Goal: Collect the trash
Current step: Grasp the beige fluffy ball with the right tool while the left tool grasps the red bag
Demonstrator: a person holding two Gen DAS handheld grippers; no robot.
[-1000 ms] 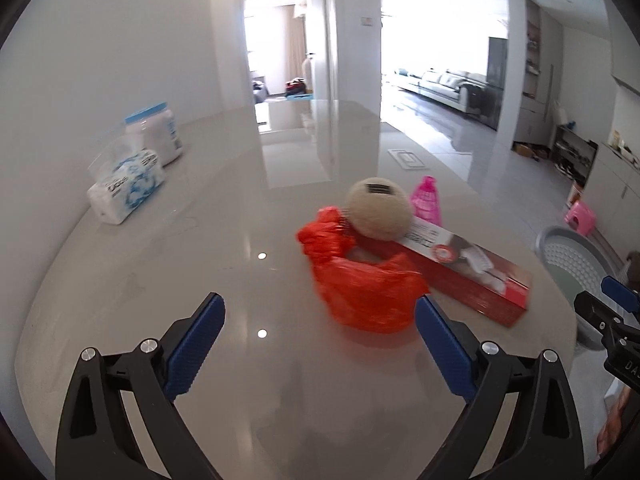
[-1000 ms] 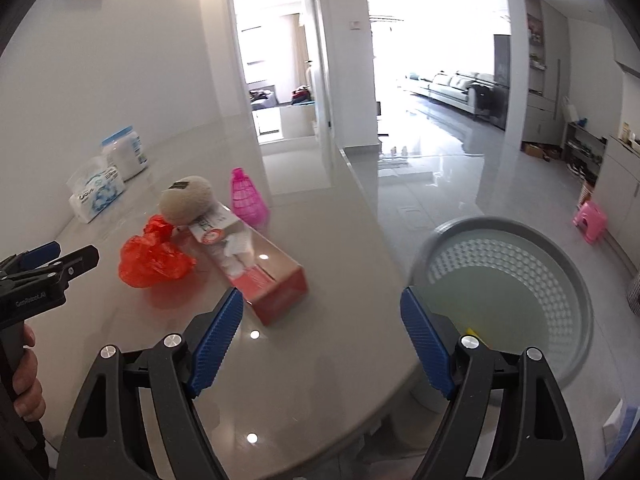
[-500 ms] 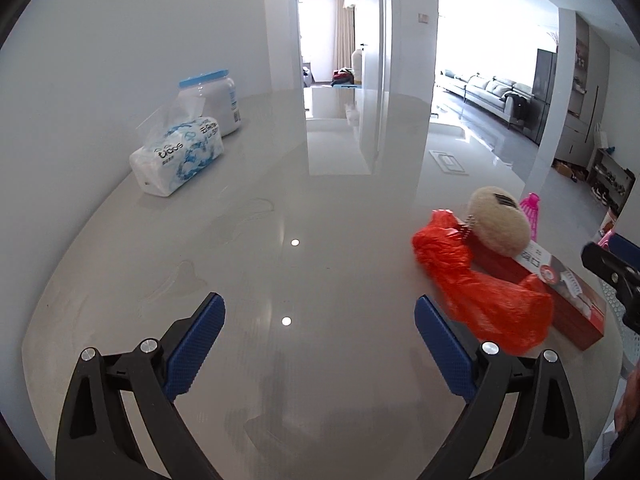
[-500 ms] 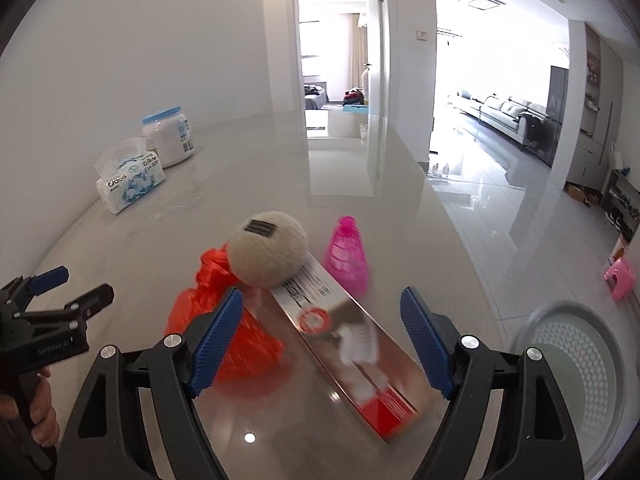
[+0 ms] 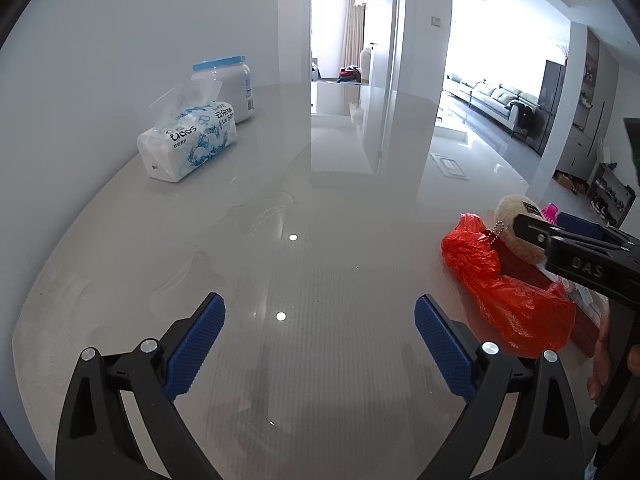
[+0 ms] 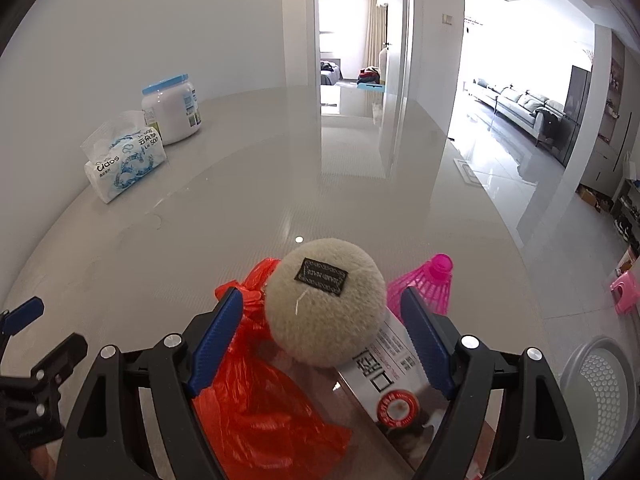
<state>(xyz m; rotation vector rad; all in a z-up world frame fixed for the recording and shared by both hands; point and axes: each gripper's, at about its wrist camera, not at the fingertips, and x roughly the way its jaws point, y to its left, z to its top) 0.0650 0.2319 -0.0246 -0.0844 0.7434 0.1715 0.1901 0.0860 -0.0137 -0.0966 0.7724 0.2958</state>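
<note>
A beige plush ball (image 6: 325, 304) rests on a red and white flat box (image 6: 400, 392), beside a crumpled red plastic bag (image 6: 260, 412) and a pink shuttlecock (image 6: 424, 284). My right gripper (image 6: 320, 340) is open, its blue pads on either side of the ball, not touching it. My left gripper (image 5: 318, 344) is open and empty over bare tabletop, left of the red bag (image 5: 508, 292). The ball (image 5: 516, 228) is partly hidden there by the right gripper.
A tissue pack (image 5: 186, 142) and a white jar with a blue lid (image 5: 226, 88) stand by the wall at the far left of the glossy table (image 5: 280, 220). A grey perforated bin (image 6: 596, 396) stands on the floor at the lower right.
My right gripper swung left from the bin and closed in on the ball, which now sits between its pads. My left gripper turned left, so the trash pile slid to its right.
</note>
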